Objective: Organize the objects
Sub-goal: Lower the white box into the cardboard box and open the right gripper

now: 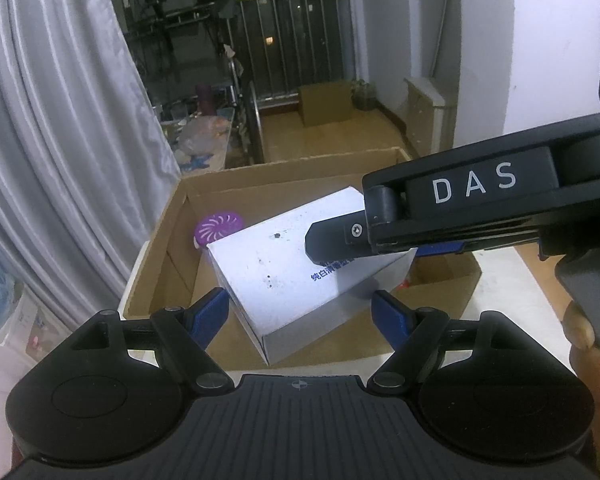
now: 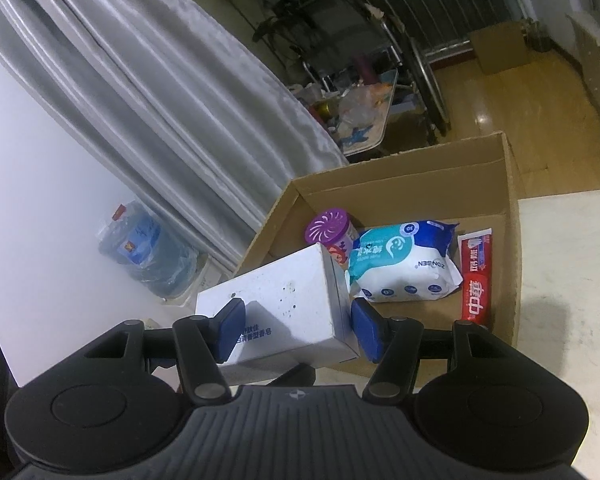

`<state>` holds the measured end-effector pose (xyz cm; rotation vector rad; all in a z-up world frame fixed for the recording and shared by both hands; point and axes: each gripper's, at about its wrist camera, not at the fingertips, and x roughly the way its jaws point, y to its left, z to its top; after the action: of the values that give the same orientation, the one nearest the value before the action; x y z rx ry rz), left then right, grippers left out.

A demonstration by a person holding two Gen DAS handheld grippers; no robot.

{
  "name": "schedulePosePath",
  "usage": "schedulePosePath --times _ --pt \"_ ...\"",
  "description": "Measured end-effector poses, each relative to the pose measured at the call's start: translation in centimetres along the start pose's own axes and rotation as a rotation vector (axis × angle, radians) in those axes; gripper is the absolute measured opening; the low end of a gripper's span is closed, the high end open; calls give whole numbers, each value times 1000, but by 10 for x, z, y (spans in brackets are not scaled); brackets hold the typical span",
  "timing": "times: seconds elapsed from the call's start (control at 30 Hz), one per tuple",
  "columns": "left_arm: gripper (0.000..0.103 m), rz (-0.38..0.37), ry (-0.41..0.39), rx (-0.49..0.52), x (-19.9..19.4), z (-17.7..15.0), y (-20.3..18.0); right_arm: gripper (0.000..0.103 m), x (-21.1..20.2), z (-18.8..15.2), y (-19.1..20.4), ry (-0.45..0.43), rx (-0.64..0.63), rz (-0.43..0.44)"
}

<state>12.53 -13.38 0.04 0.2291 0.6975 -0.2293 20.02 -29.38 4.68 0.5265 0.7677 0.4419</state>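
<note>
A white soap box [image 2: 284,300] with blue print hangs tilted above an open cardboard carton [image 2: 400,160]. My right gripper [image 2: 298,330] is shut on it, one blue pad on each long side. In the left wrist view the same soap box [image 1: 276,280] points its near corner at me, and the right gripper [image 1: 332,248] reaches in from the right. My left gripper [image 1: 302,312] is open, its blue fingers either side of that corner with gaps showing. In the carton lie a purple-lidded can [image 2: 331,224], a wipes pack [image 2: 404,264] and a red toothpaste box [image 2: 476,280].
The carton sits on a pale table [image 2: 568,280], at its far left edge. A grey curtain [image 2: 160,100] hangs to the left, with a blue water jug [image 2: 148,256] on the floor below. A hand [image 1: 580,332] holds the right gripper's handle.
</note>
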Motion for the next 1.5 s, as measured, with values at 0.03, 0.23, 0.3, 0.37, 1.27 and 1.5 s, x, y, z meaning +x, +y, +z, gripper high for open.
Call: schedulePosePath --times 0.03,0.23,0.3,0.37,1.27,1.5 --pt "78 1 1 1 1 0 1 63 2 1 0 2 2 2" --pt "78 2 17 8 11 7 10 63 17 9 2 8 3 9" --pt "78 -1 31 16 18 11 15 63 23 12 0 11 10 12" --pt "78 -10 50 19 26 17 20 63 32 17 -2 19 14 13" --pt "85 -385 537 -165 164 20 82 62 127 30 -63 430 136 -69" --pt "96 -398 541 -209 157 17 92 64 121 31 -69 427 196 -49"
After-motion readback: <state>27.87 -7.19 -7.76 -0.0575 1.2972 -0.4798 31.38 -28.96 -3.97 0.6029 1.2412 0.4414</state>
